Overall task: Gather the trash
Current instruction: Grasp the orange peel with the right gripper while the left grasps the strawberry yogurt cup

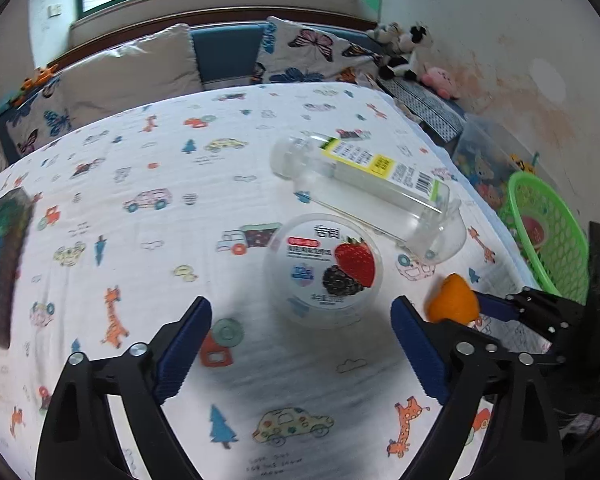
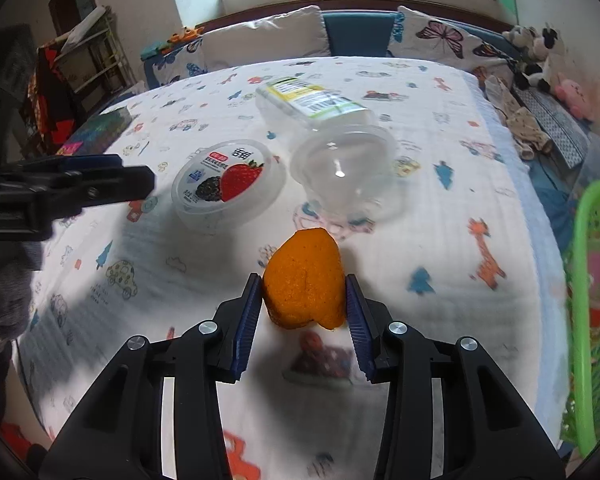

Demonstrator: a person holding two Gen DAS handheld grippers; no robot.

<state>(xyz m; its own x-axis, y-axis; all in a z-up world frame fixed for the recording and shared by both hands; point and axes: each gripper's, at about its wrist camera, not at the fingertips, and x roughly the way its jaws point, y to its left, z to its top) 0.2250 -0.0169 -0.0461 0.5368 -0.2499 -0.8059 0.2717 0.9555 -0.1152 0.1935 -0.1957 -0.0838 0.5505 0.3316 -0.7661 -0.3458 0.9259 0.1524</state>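
My right gripper (image 2: pixel 304 292) is shut on an orange peel (image 2: pixel 306 280) and holds it just above the patterned tablecloth. The peel also shows in the left wrist view (image 1: pixel 454 300), held by the right gripper (image 1: pixel 496 308). My left gripper (image 1: pixel 300 320) is open and empty, just short of a round yogurt cup (image 1: pixel 324 268) with a strawberry lid; the cup also shows in the right wrist view (image 2: pixel 230 180). A clear plastic bottle (image 1: pixel 364 184) with a yellow label lies on its side behind the cup, next to a clear dome lid (image 2: pixel 346 168).
A green mesh basket (image 2: pixel 592 304) stands off the table's right edge, also in the left wrist view (image 1: pixel 548 232). A dark book (image 1: pixel 0 264) lies at the table's left. A sofa with pillows (image 1: pixel 140 64) and plush toys (image 1: pixel 408 48) lies behind.
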